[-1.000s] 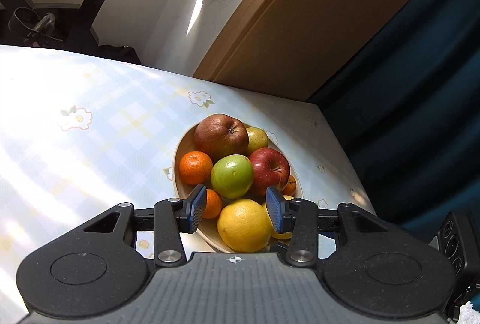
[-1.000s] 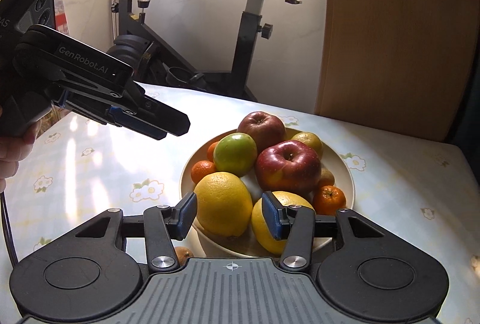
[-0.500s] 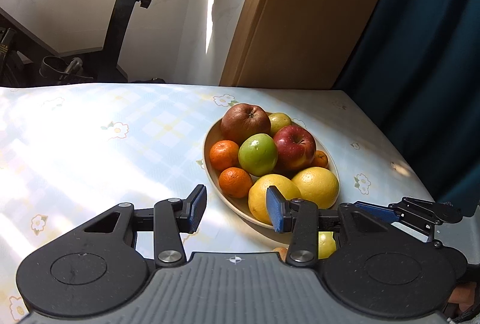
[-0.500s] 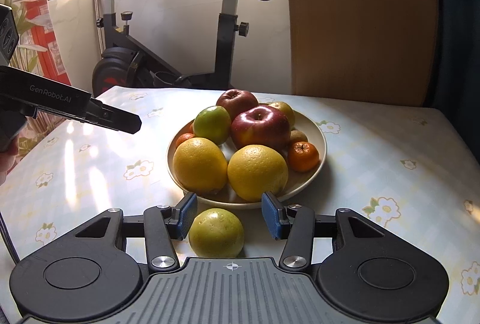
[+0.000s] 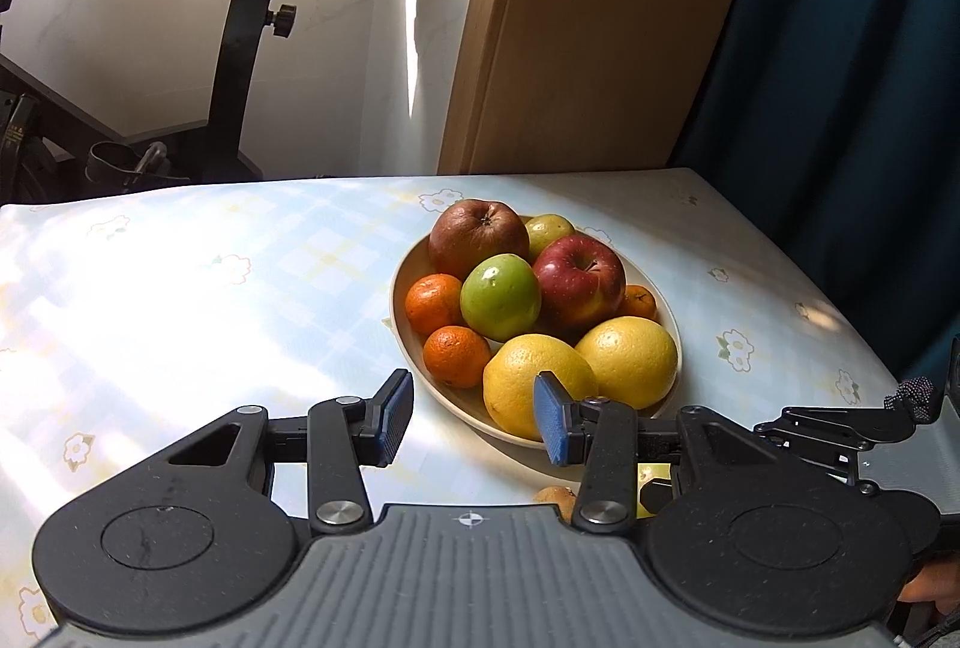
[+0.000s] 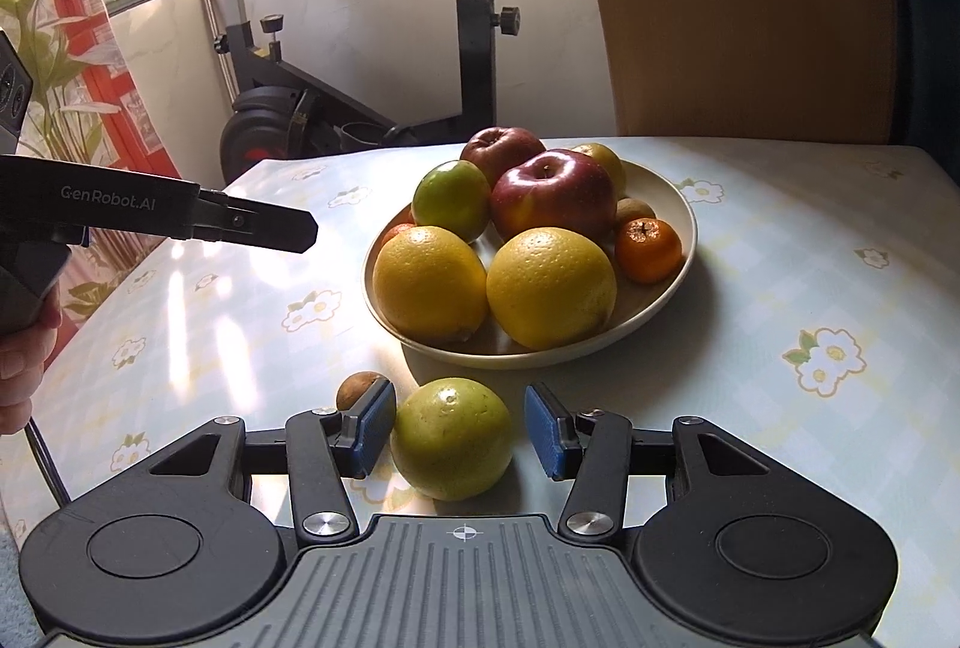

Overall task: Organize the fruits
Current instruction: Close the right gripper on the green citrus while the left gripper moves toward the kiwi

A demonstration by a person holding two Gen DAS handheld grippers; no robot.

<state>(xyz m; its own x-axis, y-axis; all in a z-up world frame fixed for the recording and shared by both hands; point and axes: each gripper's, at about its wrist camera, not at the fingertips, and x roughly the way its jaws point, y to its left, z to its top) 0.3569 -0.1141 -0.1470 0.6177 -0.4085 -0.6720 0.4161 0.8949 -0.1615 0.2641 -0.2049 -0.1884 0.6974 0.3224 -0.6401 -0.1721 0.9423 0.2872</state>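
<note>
Here, the right gripper (image 6: 459, 435) was held low over the bench (image 6: 810, 288), its fingers (image 6: 372, 429) apart and empty of any grip. A yellow-green fruit (image 6: 451, 438) lay on the bench between them: the left pad stood just beside its skin, and whether it touched could not be told, while the right pad stood clear with a visible gap. A small brown fruit (image 6: 359, 389) lay on the bench just outside and ahead of the left finger.

Ahead of the right fingertips, near but apart from the loose fruit, stood the cream bowl (image 6: 678, 222). Nearest the fingers it held two large yellow citrus fruits (image 6: 549, 288); behind these were a green apple (image 6: 451, 201), a red apple (image 6: 553, 195), a darker apple (image 6: 503, 150) and a small tangerine (image 6: 649, 251) at the right.

The left gripper (image 5: 474, 423) was held above the bench with its fingers (image 5: 393, 417) apart and nothing between them, only bare tablecloth showing in the gap. The bowl (image 5: 401, 312) lay ahead of its fingertips and to the right, the right pad overlapping the nearest citrus in that view. In the right wrist view the left gripper (image 6: 303, 231) projected from the left, with part of a hand (image 6: 24, 360) on its handle.

An exercise bike (image 6: 474, 48) stood beyond the bench.
</note>
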